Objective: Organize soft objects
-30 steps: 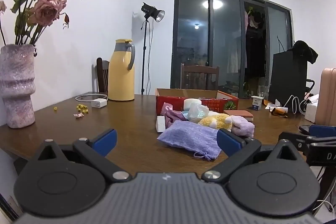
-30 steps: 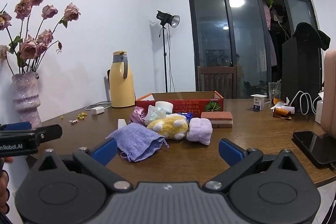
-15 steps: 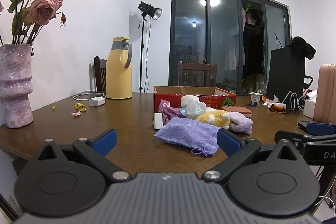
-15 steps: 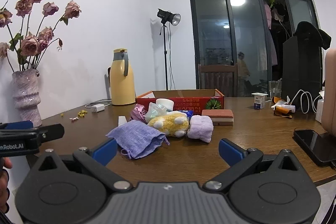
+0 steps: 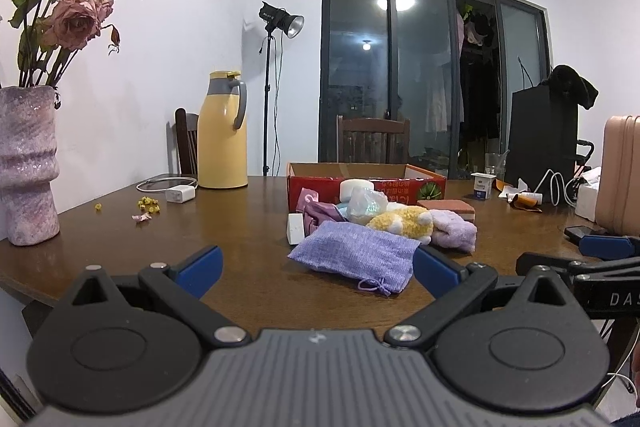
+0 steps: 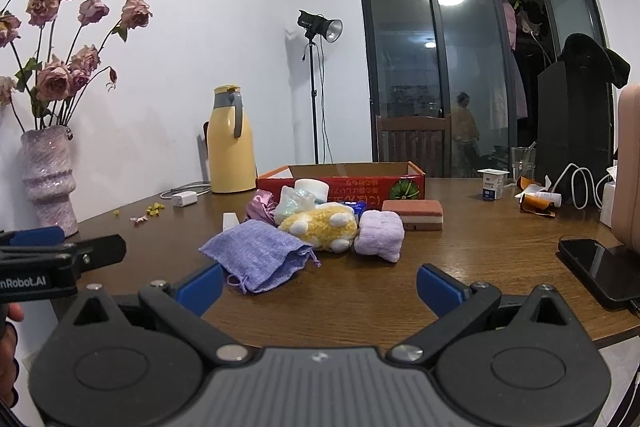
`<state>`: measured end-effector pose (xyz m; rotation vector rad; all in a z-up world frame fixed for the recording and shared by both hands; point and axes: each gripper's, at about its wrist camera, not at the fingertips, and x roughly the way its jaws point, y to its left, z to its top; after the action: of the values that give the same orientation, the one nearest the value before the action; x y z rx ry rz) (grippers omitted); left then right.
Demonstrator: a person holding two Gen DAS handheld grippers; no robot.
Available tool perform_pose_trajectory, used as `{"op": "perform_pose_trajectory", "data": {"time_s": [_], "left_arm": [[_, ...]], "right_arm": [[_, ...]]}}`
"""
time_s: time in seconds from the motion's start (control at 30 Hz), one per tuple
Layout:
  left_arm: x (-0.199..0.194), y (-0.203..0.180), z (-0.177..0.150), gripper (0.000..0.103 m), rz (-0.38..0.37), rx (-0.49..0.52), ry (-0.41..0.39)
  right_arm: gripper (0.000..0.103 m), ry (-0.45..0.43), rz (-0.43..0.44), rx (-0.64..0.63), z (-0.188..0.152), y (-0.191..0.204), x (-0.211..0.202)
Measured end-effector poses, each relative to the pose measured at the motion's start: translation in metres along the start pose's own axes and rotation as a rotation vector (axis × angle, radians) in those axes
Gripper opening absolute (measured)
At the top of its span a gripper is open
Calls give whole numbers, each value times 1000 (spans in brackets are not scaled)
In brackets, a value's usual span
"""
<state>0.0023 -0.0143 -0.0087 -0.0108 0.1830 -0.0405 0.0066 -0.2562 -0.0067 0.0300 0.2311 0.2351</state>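
You see glossy wood table; coarse woven cloth pouch; fluffy plush; cardboard box; rough-glazed vase, left of frame.

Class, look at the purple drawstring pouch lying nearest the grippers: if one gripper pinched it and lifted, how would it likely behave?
The purple drawstring pouch lies flat and creased on the table, so it would probably droop from a pinch rather than hold its shape. Its woven cloth looks rough, so slipping seems unlikely. Its loose cord may dangle and snag the yellow plush toy beside it.
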Motion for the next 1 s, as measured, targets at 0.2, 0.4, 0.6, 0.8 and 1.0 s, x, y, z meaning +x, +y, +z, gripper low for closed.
{"op": "perform_pose_trajectory", "data": {"time_s": [0.2, 0.4, 0.6, 0.8, 1.0], "left_arm": [[0, 0, 0, 103, 1, -3, 4], [0, 1, 1, 103, 4, -1, 3], [1, 0, 1, 103, 10, 8, 6], [2, 0, 1, 103, 18, 12, 6], [3, -1, 3, 103, 30, 25, -7]], "right_arm": [[103, -14, -5, -1, 0, 0, -2], [103, -19, -5, 0, 0, 0, -3], [103, -20, -6, -2, 0, 0, -3], [103, -31, -10, 2, 0, -1, -4], [103, -52, -24, 8, 3, -4, -6]]}}
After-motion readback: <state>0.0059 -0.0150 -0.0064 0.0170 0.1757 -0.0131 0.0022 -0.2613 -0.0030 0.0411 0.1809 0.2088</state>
